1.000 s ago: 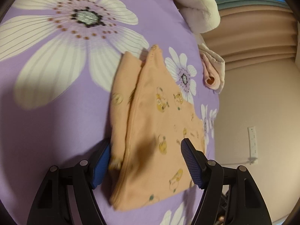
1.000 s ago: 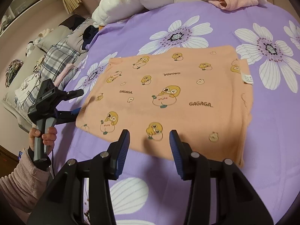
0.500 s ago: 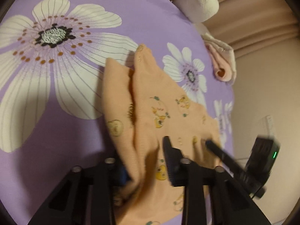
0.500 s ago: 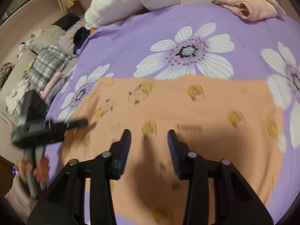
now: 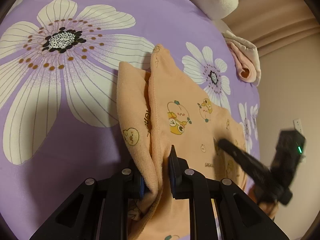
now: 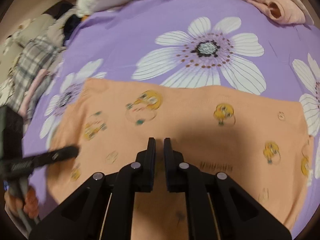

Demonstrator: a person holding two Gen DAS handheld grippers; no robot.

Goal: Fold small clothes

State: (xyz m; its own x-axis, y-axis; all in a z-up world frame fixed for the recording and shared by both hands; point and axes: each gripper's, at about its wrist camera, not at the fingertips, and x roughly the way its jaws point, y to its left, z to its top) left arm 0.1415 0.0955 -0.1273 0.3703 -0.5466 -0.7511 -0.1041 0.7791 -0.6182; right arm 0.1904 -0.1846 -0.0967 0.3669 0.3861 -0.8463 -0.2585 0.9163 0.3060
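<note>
my left gripper (image 5: 158, 172) is clenched on a bunched edge of the peach cartoon-print garment (image 5: 186, 120), low center of its view. my right gripper (image 6: 159, 150) has its fingers nearly together over the same garment; grip unclear. it lies on the purple floral bedsheet (image 6: 128, 40).
</note>
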